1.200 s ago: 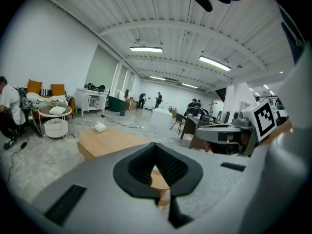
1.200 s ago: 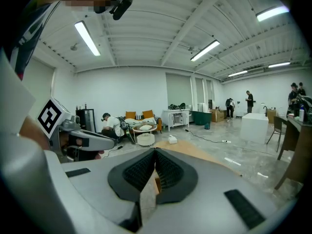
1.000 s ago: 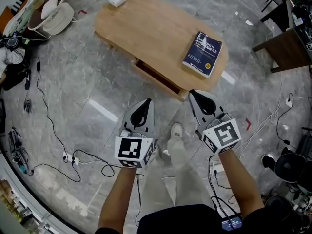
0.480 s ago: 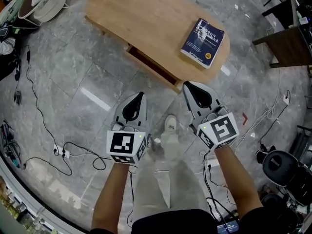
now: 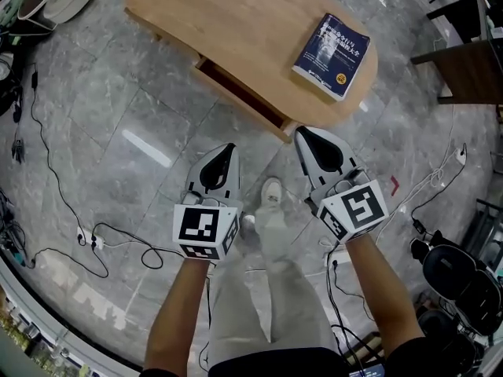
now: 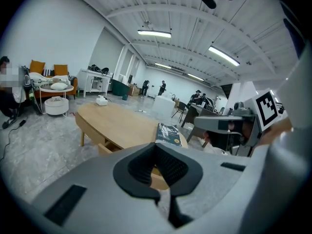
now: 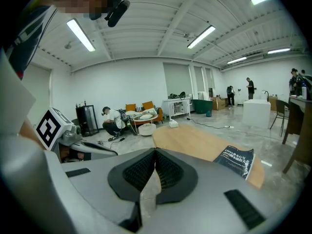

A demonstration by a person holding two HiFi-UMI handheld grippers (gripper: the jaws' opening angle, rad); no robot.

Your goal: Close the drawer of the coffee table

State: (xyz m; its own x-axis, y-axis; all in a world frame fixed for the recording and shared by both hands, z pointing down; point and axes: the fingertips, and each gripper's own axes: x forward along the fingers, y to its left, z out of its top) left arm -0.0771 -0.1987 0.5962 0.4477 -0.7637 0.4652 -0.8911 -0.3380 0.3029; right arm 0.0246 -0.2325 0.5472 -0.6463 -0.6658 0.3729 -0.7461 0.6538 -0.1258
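Left gripper (image 5: 226, 149) jaws pressed together, empty; right gripper (image 5: 305, 133) likewise closed on nothing, its tip near the coffee table (image 5: 236, 14) edge; drawer (image 5: 240, 94) stands open on the near side; blue book (image 5: 332, 44) on top.

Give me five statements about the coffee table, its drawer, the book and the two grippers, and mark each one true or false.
1. The drawer of the coffee table stands partly open. True.
2. The book lies on the floor. False: it lies on the table top, near one end.
3. The left gripper grips the drawer front. False: its jaws are together on nothing, and it is short of the table.
4. The right gripper has its jaws together with nothing between them. True.
5. A cable lies on the floor beside the table. True.
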